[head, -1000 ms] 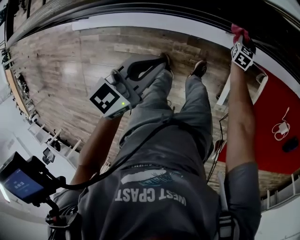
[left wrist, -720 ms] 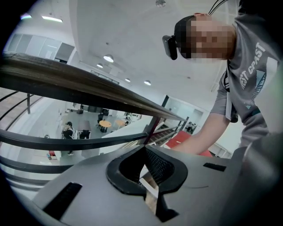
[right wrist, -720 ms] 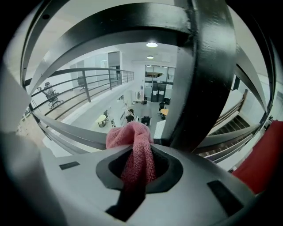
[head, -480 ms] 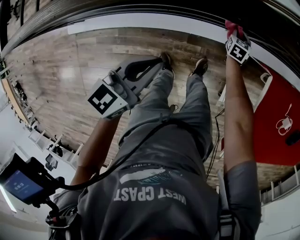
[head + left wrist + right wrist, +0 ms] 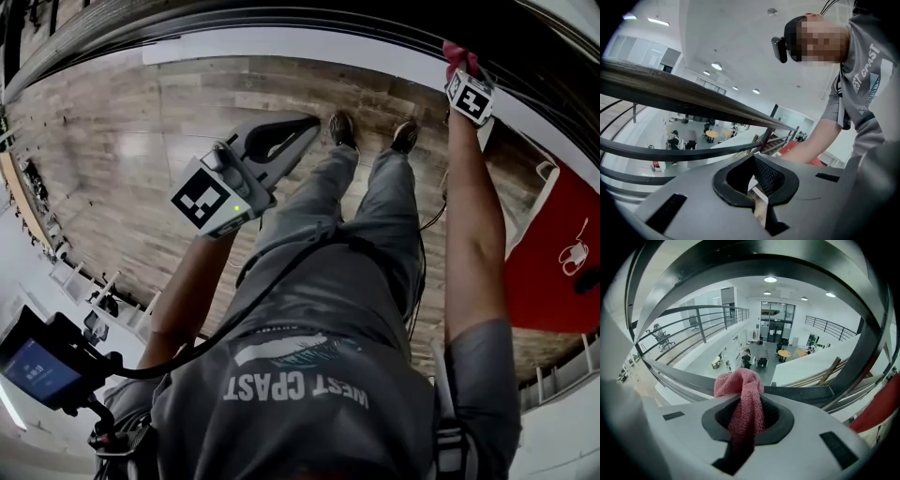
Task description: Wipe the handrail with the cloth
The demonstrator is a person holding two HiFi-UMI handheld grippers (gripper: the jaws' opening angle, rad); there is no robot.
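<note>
Wood floor (image 5: 141, 141) below; right tool's (image 5: 745, 401) pink cloth (image 5: 739, 380) seemingly against handrail (image 5: 679, 376).

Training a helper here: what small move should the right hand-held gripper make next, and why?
Probably slide the right hand-held gripper sideways along the dark metal handrail, pressing lightly: its jaws clamp the pink terry cloth, whose bunched end appears to rest on that rail.

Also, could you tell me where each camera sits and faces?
Head view: on the head, facing steeply down; shows legs, arms, left gripper, right gripper.
Left gripper view: on that gripper, facing up past the handrail; torso, arm.
Right gripper view: on that gripper, facing out past the handrail; holds cloth, no body.
Head and right gripper views share the cloth.
</note>
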